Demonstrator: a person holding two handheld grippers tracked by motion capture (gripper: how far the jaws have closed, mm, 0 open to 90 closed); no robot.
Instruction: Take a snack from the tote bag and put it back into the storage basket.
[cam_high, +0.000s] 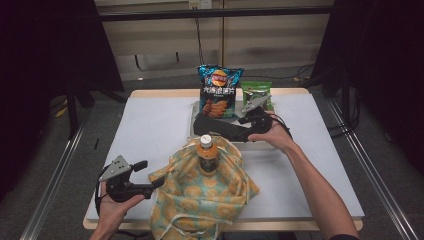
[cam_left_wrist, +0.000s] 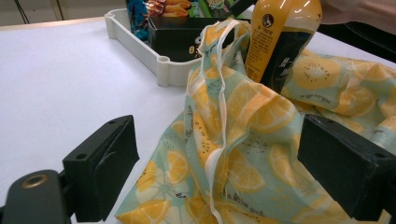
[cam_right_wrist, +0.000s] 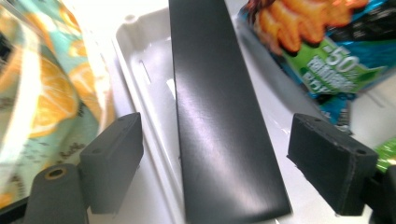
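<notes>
My left gripper (cam_high: 150, 175) sits at the lower left of the high view, its 2 black jaws spread wide. In the left gripper view the edge of the teal cloth bag printed with orange slices (cam_left_wrist: 243, 154) lies between them, and I cannot tell whether either jaw touches the fabric. My left hand (cam_high: 117, 202) grips the handle from below, forearm entering at the bottom edge.

My right gripper (cam_high: 252, 117) is at the centre of the high view, over the white plastic tray (cam_high: 192, 125). In the right gripper view its jaws stand wide apart, straddling a long flat black box (cam_right_wrist: 219, 126) that runs up the middle of the frame; neither jaw presses on it. My right hand (cam_high: 272, 136) holds that gripper from the right, arm stretched in from the lower right corner.

The orange-capped bottle of yellow drink with a dark label (cam_high: 206, 155) stands upright in the mouth of the bag, just below the tray. At the upper centre, a blue bag of potato crisps (cam_high: 218, 92) leans at the tray's far side, with a green snack packet (cam_high: 257, 94) to its right. All rests on a white tabletop (cam_high: 150, 125).
</notes>
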